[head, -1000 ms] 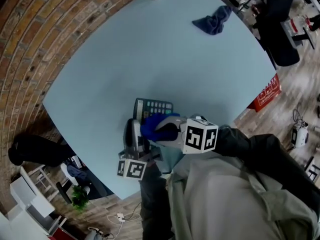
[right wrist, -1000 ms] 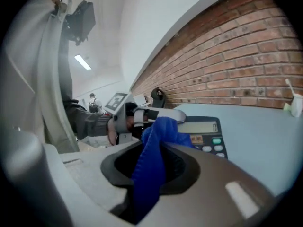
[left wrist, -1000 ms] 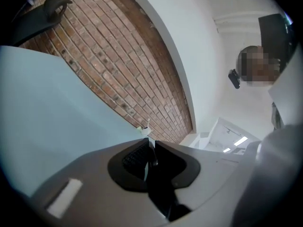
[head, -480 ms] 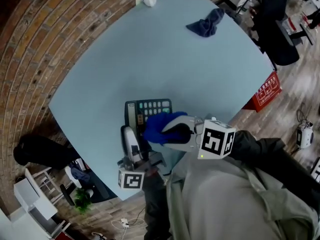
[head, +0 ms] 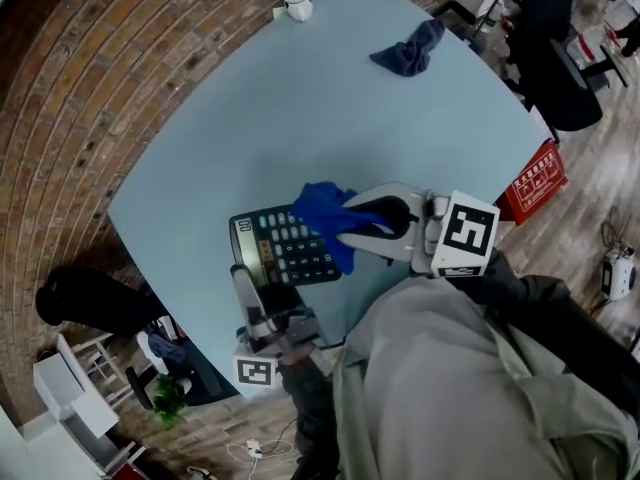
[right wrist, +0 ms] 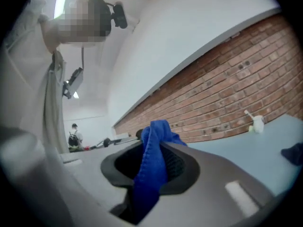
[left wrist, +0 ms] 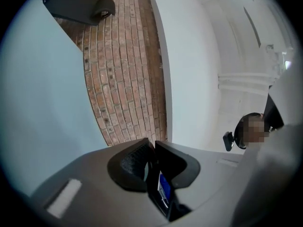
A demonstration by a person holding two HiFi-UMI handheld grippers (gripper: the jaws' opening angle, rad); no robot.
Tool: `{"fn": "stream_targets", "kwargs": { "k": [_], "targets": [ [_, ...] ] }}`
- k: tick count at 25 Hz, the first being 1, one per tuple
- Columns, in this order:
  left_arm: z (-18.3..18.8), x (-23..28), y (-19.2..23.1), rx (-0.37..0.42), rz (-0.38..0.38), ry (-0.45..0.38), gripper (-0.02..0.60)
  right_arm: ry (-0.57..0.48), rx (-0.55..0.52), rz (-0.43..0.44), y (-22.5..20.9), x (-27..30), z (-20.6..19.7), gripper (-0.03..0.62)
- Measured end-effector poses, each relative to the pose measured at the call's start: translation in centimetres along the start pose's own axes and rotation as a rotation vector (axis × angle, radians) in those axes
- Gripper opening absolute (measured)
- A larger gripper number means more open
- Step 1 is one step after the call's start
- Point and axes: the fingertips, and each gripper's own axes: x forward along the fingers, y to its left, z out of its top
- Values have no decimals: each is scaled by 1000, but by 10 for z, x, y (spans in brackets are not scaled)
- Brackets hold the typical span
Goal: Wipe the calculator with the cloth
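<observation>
The dark calculator [head: 285,249] is lifted above the pale blue table [head: 300,108], its display end toward the left. My left gripper [head: 245,274] holds it from below by its near edge. In the left gripper view the jaws [left wrist: 154,157] are shut on the calculator's thin edge [left wrist: 162,189]. My right gripper [head: 346,217] is shut on a bright blue cloth [head: 322,207], which lies over the calculator's right part. The right gripper view shows the cloth [right wrist: 152,164] hanging between the pads.
A second, dark blue cloth [head: 408,48] lies at the table's far right, and a white cup [head: 297,3] with a spoon stands at the far edge. A red box [head: 533,180] and a black chair [head: 560,58] are on the floor to the right. A brick wall runs along the left.
Both grippers have risen. The calculator has come up off the table and turned, and the blue cloth has moved with the right gripper across it.
</observation>
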Motion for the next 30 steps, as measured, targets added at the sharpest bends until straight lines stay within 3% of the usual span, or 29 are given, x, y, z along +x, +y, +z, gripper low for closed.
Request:
{"fn": "stream_targets", "kwargs": {
  "k": [4,6,10,13,15,17,20,22,25,30],
  "targets": [
    [12,-8,0,-32,-9,-51,43,52,52,275,73,3,-20,96],
    [12,-8,-3,-53,-37,-56,43,46,57,318,88,0,-21,96],
    [12,-9,-13,-111,-89,-82,43,-94,107,163,48,-10,9,97],
    [8,-7,-15,-111,-45,-102,43,-115,-6,52,26,-12,25,96],
    [8,-7,-15,-65,10,-119,43,-46,-87,73,47,-6,18,96],
    [9,-7,-15,-8,59,-131,43,91,-199,142,77,-4,-5,96],
    [10,-6,-20,3,73,-161,43,224,-371,200,109,0,-32,95],
    [6,-3,-26,-7,53,-165,43,201,-397,159,111,9,-33,96],
    [-1,3,-33,-11,27,-155,43,150,-354,100,103,25,-26,96],
    [-14,10,-42,7,-5,-98,43,131,-335,134,98,39,-27,94]
  ]
}}
